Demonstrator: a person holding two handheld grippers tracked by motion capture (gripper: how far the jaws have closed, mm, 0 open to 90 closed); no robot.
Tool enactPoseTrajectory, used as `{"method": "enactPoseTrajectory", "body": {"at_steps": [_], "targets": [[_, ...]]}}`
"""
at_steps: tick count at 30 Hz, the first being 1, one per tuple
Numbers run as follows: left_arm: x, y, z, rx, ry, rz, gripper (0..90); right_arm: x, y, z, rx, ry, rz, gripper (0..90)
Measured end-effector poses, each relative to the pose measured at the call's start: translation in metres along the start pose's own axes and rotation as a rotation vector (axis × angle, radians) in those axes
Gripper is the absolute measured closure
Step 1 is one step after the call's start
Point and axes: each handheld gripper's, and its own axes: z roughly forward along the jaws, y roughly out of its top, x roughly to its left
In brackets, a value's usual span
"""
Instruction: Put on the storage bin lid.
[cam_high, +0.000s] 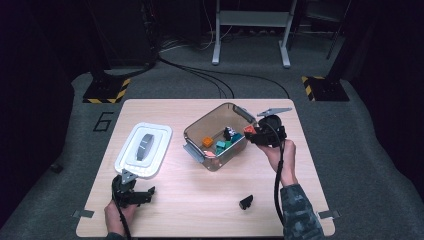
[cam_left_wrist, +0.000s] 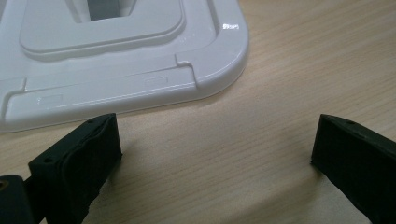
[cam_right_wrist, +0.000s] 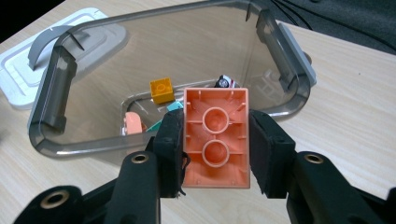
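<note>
Grey carpet spreads under a dim room, with black cables snaking across it, two hazard-striped black bases at the back and the legs of a pale metal frame behind them. On that floor stands a desk (cam_high: 200, 200) of pale wood-grain laminate with rounded corners. Near its middle sits a smoky, see-through plastic bin (cam_high: 200, 131), rounded at the corners, with grey clip handles on its rim; inside lie small blocks, among them a yellow-orange one (cam_right_wrist: 161, 89), a teal one (cam_high: 221, 145) and a peach one. To the left of the bin lies a glossy white lid (cam_high: 144, 149), flat on the desk, with a raised panel and a grey curved handle in its middle. A small black piece (cam_high: 245, 202) rests alone toward the near right edge. The right gripper (cam_right_wrist: 215, 140) hangs at the right rim of the bin, its black padded jaws pressed on both sides of a salmon brick (cam_right_wrist: 216, 136), whose hollow ribbed underside with two round tubes faces the camera. The left gripper (cam_left_wrist: 212, 149) sits low over the desk just beside the near corner of the lid, jaws wide apart with bare wood between them.
</note>
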Motion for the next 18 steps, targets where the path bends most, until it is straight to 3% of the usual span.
{"method": "enactPoseTrajectory", "body": {"at_steps": [11,18], "targets": [[0.0,0.0,0.0,0.0,0.0,0.0,1.3,0.01,0.02,0.012,-0.003,0.028,-0.016,59.0],[0.0,0.0,0.0,-0.001,0.0,0.0,1.3,0.015,0.023,0.022,0.005,0.052,-0.023,59.0]]}}
